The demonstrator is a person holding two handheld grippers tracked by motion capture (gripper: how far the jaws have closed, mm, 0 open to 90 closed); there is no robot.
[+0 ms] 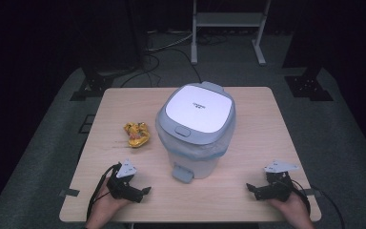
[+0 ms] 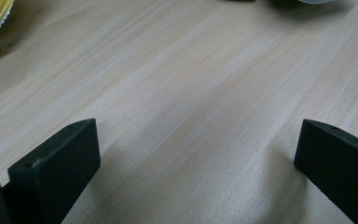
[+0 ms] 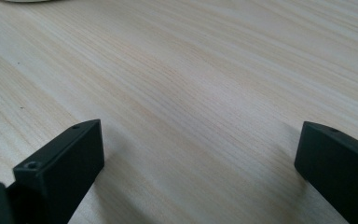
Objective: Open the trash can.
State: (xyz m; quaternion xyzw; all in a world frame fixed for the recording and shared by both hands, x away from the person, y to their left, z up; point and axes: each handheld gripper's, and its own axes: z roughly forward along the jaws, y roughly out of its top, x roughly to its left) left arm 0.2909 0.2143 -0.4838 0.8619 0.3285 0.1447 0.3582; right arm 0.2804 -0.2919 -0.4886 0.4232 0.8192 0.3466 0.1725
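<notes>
1. Pedal bin (image 1: 196,129) sits about mid-counter, white lid shut, blue-tinted liner poking out under the rim, pedal facing the person.
2. Crumpled yellow wrapper (image 1: 137,134) lies just left of the bin, not touching it.
3. Left gripper (image 1: 143,192) rests low on the wooden counter (image 1: 248,105) at the near-left, jaws wide apart, nothing between them.
4. Right gripper (image 1: 251,188) near-right, same deal: jaws spread, just bare wood between.

Left gripper (image 1: 145,191): black body, grey 3-cornered plate on top, black cable looping behind. Right gripper (image 1: 250,188): same build, same plate, black cable. Each has 2 black block-shaped jaws with 1 small hole near the tip. Hands bare, no sleeves visible.
</notes>
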